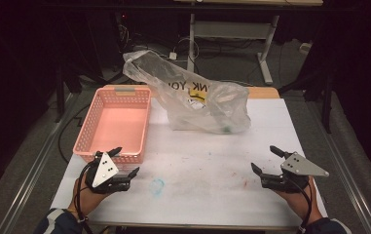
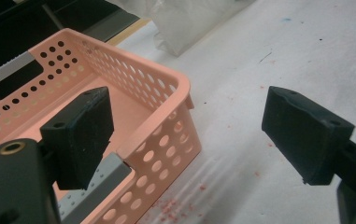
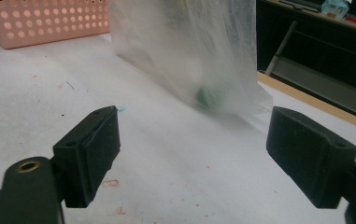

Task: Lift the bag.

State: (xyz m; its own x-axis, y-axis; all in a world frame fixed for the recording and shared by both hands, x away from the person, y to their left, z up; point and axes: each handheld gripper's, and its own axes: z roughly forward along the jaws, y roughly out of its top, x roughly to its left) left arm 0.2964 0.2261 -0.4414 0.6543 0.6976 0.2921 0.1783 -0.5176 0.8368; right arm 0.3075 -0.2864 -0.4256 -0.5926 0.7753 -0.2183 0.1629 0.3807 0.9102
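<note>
Standing untouched near the table's [image 1: 183,165] far edge, the clear plastic bag [image 1: 197,102] holds its contents; the pink basket [image 1: 120,122] at the left edge lies empty. Both the left gripper [image 1: 120,163] and right gripper [image 1: 266,161] hover wide open near the front corners, so nothing looks begun.

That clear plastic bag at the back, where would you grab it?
Probably the loose top of the plastic bag, its upper left flap, pinched from the side with a hand-held gripper: that film stands free of the table, while the bottom sags around something green.
</note>
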